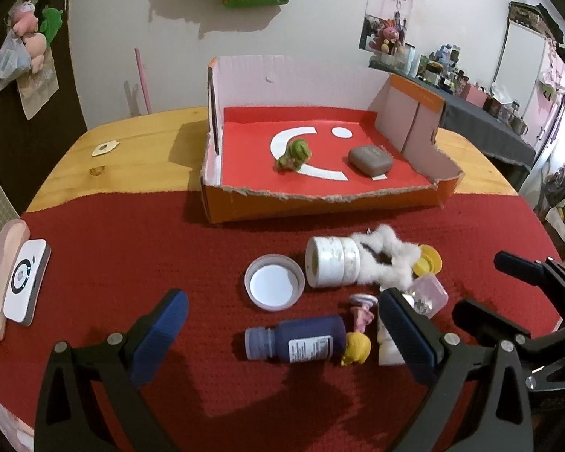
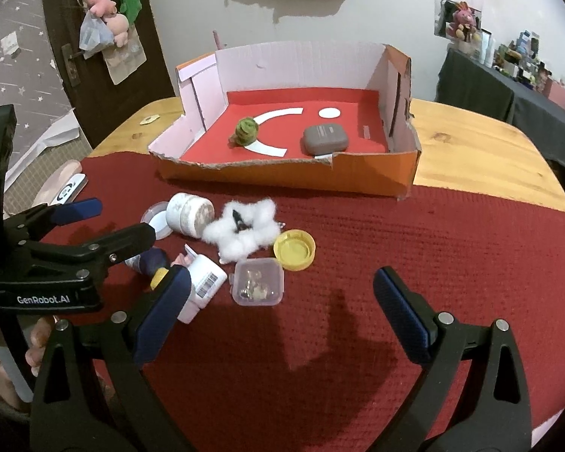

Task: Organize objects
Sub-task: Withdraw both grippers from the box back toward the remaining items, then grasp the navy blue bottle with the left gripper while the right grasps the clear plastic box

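Over at the far side, the cardboard box (image 1: 320,203) held only two things, a green toy (image 1: 293,155) and a grey case (image 1: 370,161). Everything else sat in a pile on the red cloth (image 1: 132,256) near me: purple bottle (image 1: 297,339), tape roll (image 1: 331,266), yellow cap (image 2: 295,249), cotton fluff (image 2: 246,230). My left gripper (image 1: 282,324) and right gripper (image 2: 282,301) both hung wide open, empty. So barely started, I'd say.

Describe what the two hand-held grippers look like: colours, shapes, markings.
Both match. The left hand-held gripper and right hand-held gripper each have black, angular plastic arms with triangular cut-outs and silver round rivets. Each finger ends in a dark blue, textured rectangular pad. Seen from the right wrist view, the left one's black body carries white "GenRobot.AI" lettering. No cables show.
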Demonstrator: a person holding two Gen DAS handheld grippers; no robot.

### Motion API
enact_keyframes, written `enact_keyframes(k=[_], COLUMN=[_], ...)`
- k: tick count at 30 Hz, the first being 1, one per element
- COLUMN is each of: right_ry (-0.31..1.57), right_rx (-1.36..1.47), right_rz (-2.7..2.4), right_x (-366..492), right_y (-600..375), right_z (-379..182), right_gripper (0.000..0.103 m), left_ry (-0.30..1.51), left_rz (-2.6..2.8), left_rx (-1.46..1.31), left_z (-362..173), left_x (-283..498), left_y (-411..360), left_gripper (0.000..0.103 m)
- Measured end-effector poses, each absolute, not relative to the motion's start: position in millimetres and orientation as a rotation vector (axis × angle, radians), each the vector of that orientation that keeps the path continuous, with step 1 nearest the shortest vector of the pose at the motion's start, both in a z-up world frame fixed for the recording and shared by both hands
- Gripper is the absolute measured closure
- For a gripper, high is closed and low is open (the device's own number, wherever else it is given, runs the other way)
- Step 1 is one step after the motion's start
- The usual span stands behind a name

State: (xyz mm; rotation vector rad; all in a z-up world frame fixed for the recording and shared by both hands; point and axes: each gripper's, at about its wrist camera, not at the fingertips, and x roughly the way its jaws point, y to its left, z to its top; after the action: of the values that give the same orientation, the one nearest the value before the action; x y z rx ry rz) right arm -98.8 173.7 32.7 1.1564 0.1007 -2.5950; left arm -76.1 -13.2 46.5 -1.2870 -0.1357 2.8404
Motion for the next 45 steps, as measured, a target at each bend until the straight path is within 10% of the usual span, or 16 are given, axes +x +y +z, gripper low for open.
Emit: enact_keyframes(k=[38, 45], right_ry=[0.133, 0.156], right_rx=[1.230, 1.214], right_rz=[-2.552, -2.577], right_x=[-111, -111], right_y=[162, 159], right_z=[-1, -2], right_gripper=[0.034, 0.060], left_ry=[-0.164, -0.155], left_rz=[2.866, 2.914], left_rx=[-1.398, -1.390], left_z=[8, 6], left_x=[-70, -71], left_y=[-31, -27], left_gripper=[0.000, 0.004])
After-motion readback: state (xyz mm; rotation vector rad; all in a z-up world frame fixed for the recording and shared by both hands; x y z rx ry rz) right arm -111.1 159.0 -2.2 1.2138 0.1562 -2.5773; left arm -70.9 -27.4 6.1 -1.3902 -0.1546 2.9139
